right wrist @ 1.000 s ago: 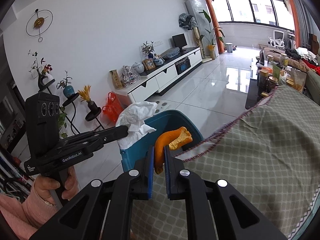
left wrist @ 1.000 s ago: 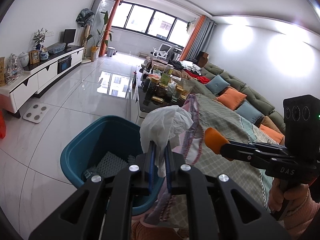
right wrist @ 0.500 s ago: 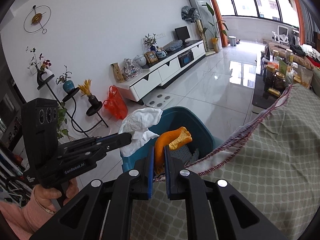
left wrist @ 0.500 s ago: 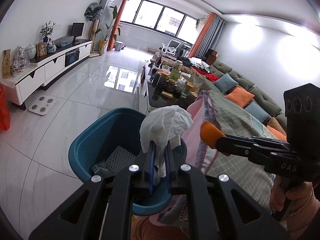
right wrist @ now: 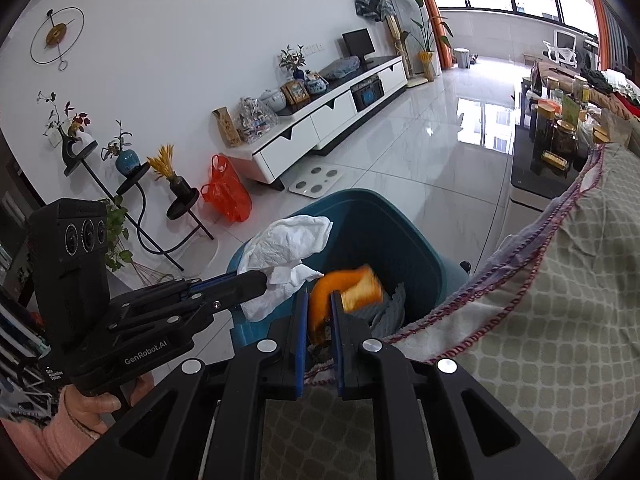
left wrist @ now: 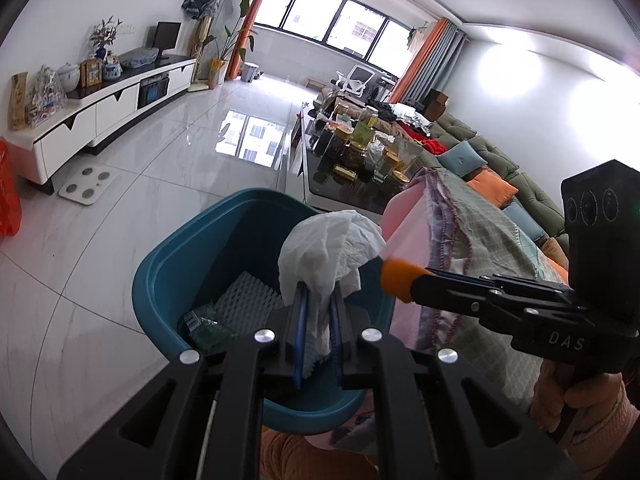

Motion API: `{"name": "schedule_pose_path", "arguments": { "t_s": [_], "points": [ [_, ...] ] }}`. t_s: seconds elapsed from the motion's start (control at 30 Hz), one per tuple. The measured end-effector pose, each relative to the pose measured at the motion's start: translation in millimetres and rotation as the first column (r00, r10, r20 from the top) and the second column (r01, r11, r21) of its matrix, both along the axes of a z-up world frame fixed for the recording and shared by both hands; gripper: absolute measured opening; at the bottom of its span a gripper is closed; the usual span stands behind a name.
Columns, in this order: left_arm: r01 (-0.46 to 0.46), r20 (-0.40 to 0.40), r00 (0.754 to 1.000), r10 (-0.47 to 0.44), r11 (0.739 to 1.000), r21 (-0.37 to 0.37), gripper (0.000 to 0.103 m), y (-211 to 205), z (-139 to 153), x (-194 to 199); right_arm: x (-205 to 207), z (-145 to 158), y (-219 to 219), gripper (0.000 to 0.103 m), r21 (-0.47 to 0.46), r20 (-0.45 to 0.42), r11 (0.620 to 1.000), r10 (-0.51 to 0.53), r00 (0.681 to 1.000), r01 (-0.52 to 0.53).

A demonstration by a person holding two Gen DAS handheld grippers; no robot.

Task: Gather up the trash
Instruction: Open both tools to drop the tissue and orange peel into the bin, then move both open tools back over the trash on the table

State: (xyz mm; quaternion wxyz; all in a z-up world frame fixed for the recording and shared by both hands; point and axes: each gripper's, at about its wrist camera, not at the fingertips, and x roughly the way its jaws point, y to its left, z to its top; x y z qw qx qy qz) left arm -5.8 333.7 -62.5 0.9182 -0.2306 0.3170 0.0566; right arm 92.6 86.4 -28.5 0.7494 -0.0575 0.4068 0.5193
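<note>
A teal bin (left wrist: 168, 264) stands on the white floor and holds white foam mesh (left wrist: 244, 304) and some wrappers. My left gripper (left wrist: 318, 296) is shut on a crumpled white tissue (left wrist: 328, 248), which hangs over the bin's opening. In the right wrist view the tissue (right wrist: 288, 240) sticks out of the left gripper (right wrist: 256, 280) above the bin (right wrist: 420, 240). My right gripper (right wrist: 319, 300) pinches an orange peel (right wrist: 344, 288) over the bin's near rim. Its jaws are opening and the peel looks blurred between them. In the left wrist view the peel (left wrist: 394, 276) pokes out of the right gripper (left wrist: 416, 280).
A green checked cloth (right wrist: 540, 320) drapes over furniture right beside the bin. Beyond it stands a dark coffee table (left wrist: 320, 184) with several jars. A white TV cabinet (left wrist: 100, 108), a floor scale (left wrist: 88, 186), an orange plastic bag (right wrist: 226, 192) and a plant stand (right wrist: 132, 184) line the left wall.
Both grippers have sunk and come closer over the bin, which now fills more of each view. The peel has turned blurred between the right pads.
</note>
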Motion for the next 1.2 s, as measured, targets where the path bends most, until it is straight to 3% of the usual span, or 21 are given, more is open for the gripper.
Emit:
{"name": "schedule_pose_path", "arguments": {
  "t_s": [0.13,0.27,0.6,0.7,0.83,0.93,1.2],
  "points": [
    [-0.006,-0.016,1.0,0.005,1.0,-0.025,0.015,3.9,-7.9,5.1,2.4,-4.5,4.0,0.014,-0.008,-0.017,1.0,-0.005,1.0,0.004],
    [-0.018,-0.037,0.999,0.016,0.999,-0.048,0.032,9.4,-18.9,7.7,2.4,-3.9,2.6,0.014,-0.002,-0.022,1.0,-0.014,1.0,0.014],
    [-0.019,-0.041,0.999,0.017,0.998,-0.059,0.034,10.2,-26.8,-0.2,0.2,0.9,-12.6,0.014,0.026,-0.029,0.999,-0.033,0.999,0.033],
    [-0.006,-0.015,1.0,0.005,0.999,-0.033,0.036,2.4,-16.4,-5.0,0.2,5.6,-24.3,0.022,0.041,-0.021,0.998,-0.04,0.999,0.041],
    [0.044,0.043,0.998,-0.045,0.999,0.013,0.04,-18.5,3.8,-9.9,-3.4,16.2,-46.5,0.023,0.074,0.004,0.996,-0.052,0.999,0.052],
    [0.1,0.086,0.991,-0.103,0.994,0.046,0.047,-38.4,18.4,-9.5,-7.1,23.7,-68.0,0.03,0.091,0.037,0.994,-0.072,0.997,0.068],
    [0.292,0.175,0.937,-0.304,0.952,0.091,0.061,-105.2,41.7,3.5,-8.7,33.0,-145.3,0.034,0.128,0.068,0.972,-0.209,0.976,0.199]
  ]
}}
